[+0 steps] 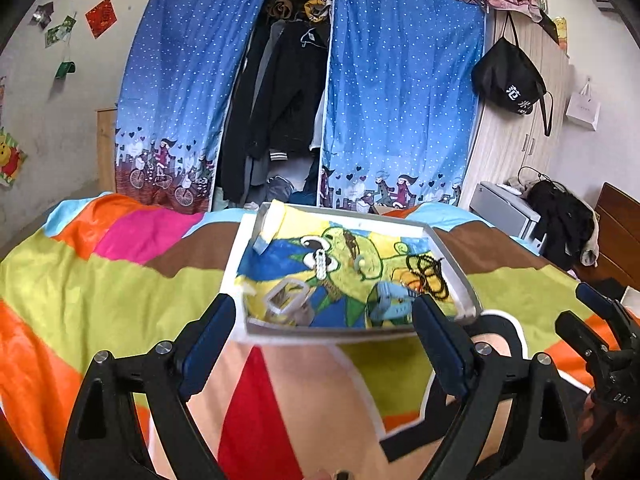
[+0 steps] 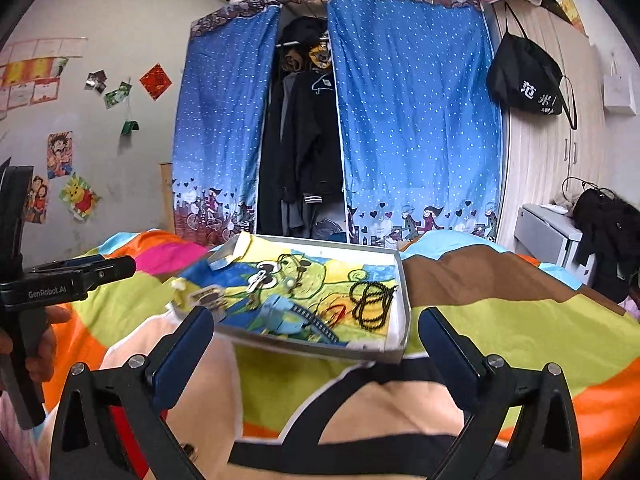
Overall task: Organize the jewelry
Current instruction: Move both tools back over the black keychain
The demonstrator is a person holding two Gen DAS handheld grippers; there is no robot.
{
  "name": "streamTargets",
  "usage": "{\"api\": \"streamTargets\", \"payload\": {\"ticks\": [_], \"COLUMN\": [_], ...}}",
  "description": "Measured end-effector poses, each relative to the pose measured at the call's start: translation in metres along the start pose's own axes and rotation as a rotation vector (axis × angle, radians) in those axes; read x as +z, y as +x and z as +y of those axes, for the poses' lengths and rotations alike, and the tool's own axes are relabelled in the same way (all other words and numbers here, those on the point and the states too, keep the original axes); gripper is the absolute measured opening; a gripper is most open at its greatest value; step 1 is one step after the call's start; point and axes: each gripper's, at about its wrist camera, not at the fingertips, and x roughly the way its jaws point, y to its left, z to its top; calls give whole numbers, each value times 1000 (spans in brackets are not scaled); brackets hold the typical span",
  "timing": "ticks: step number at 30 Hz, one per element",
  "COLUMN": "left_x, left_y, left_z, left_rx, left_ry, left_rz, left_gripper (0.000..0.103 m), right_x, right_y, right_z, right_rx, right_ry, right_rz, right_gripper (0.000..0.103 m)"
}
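i held my left gripper and right gripper spread apart and empty, low over the blanket, just short of the tray's near rim. inside it the black bead necklace lay coiled beside the right wall, the blue watch slanting toward that corner

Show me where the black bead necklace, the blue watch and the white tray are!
black bead necklace point(image 2: 372, 300), right wrist view, on its looped beads.
blue watch point(image 1: 390, 298), left wrist view, on its blue case.
white tray point(image 2: 403, 280), right wrist view, on its right wall.
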Motion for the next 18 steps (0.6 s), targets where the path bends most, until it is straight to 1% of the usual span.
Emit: {"api": "streamTargets", "payload": {"ticks": [5,8,13,18], "left_x": [-22,-36,-58,-89], "left_y": [-28,-44,-57,-65], "left_z": [3,4,8,14], "left_rx": [43,58,64,71], "left_ry": [15,17,23,9], "left_rz": [-18,-31,-5,37], "left_gripper": [86,86,86,86], "right_x": [-19,-33,-59,-86], "right_y": [-24,-34,-42,-49], "right_z": [11,16,25,37], "right_rx": [-8,-13,-13,-12], "right_ry": [5,15,37,47], "right_rz": [3,23,83,143], "right_gripper": [103,103,103,103]}}
